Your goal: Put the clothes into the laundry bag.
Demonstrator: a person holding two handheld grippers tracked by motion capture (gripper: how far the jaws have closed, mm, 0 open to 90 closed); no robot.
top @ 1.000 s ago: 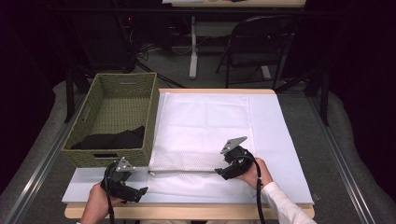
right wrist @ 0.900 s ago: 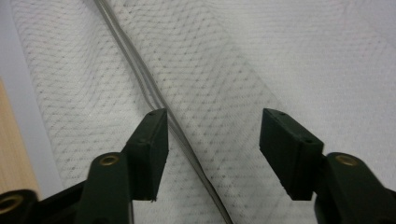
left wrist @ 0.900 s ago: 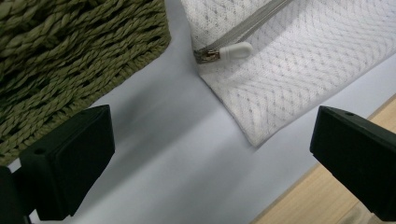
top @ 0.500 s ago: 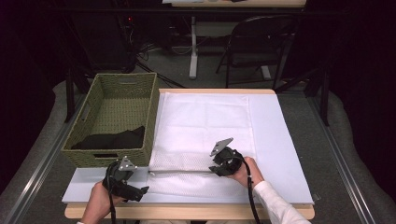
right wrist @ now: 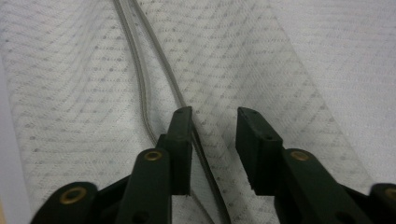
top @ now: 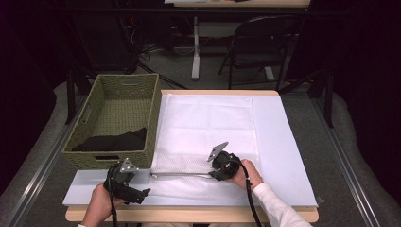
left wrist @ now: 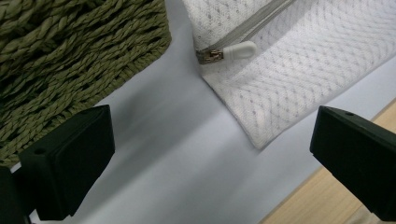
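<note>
A white mesh laundry bag (top: 208, 123) lies flat on the pale table cover, its grey zipper (top: 179, 174) running along the near side and parted. My right gripper (right wrist: 215, 112) points down onto that zipper (right wrist: 140, 70). Its jaws have just been closing and still stand apart: one sits in the parted opening, and one zipper edge and mesh lie between them unpinched. The same gripper (top: 213, 175) is at the zipper's right end. My left gripper (left wrist: 210, 130) is wide open over bare cover, near the white zipper pull (left wrist: 233, 49) at the bag's corner, and sits (top: 141, 194) front left.
A green woven basket (top: 153, 113) stands at the left against the bag, with a black cloth (top: 113, 141) inside; its wall (left wrist: 70, 56) is close to my left jaw. The table's wooden front edge (top: 189, 215) runs just below both hands. A folding chair (top: 265, 42) stands beyond the table.
My right gripper has moved left and down along the zipper line, and its jaws have narrowed. The left gripper and the bag have stayed where they were.
</note>
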